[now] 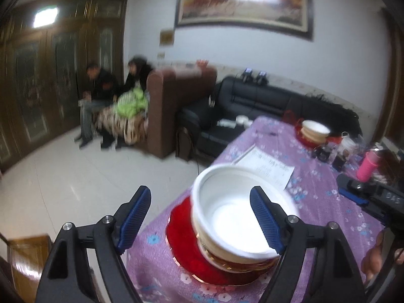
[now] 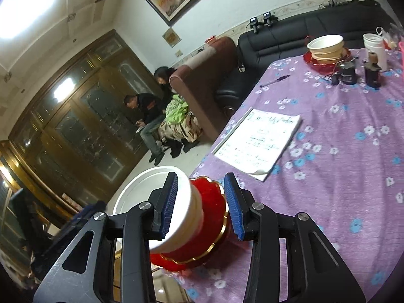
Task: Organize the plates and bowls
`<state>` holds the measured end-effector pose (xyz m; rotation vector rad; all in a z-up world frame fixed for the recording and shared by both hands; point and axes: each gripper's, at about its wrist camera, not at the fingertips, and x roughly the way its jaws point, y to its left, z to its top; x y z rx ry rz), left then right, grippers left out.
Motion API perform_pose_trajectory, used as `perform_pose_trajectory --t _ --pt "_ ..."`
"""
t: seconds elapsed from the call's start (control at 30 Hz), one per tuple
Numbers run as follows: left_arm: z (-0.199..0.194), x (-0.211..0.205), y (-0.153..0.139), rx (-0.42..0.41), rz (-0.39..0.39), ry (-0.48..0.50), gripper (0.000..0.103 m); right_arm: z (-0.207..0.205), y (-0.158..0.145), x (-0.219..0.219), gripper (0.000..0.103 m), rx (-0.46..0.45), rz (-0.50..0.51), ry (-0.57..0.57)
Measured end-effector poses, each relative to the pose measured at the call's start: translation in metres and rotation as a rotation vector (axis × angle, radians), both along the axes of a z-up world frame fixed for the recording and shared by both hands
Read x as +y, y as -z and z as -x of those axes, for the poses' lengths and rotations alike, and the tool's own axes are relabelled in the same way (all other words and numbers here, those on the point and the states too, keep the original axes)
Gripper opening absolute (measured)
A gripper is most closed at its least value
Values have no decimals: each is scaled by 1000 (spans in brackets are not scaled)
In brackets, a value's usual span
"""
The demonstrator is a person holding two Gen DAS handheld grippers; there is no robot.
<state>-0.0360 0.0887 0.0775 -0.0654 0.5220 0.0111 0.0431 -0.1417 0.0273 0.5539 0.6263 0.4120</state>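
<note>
A stack of white bowls sits on red gold-rimmed plates at the near corner of the table. My left gripper is open, its fingers on either side of the top bowl's near rim, not closed on it. In the right wrist view my right gripper is open and brackets the same stack, the white bowls and red plates. A second stack of cream bowls on a red plate stands at the table's far end; it also shows in the left wrist view.
The table has a purple floral cloth. On it lie an open notebook, a pen, dark jars, a white cup and a pink bottle. A black sofa and two seated people are beyond.
</note>
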Motion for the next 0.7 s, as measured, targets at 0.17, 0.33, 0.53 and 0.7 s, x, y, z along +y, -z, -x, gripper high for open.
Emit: perform_pose_trajectory --t 0.17,0.33,0.53,0.7 --pt "18 -56 -13 -84 -58 177 100 22 -1 -36 39 -16 8 66" --pt "18 -116 -1 -50 -68 360 103 46 0 -76 39 -20 12 143" --pt "6 -177 34 88 -83 489 103 77 3 -117 40 -33 112 268" --pt "-5 -211 54 140 -109 500 103 97 8 -146 40 -22 178 350"
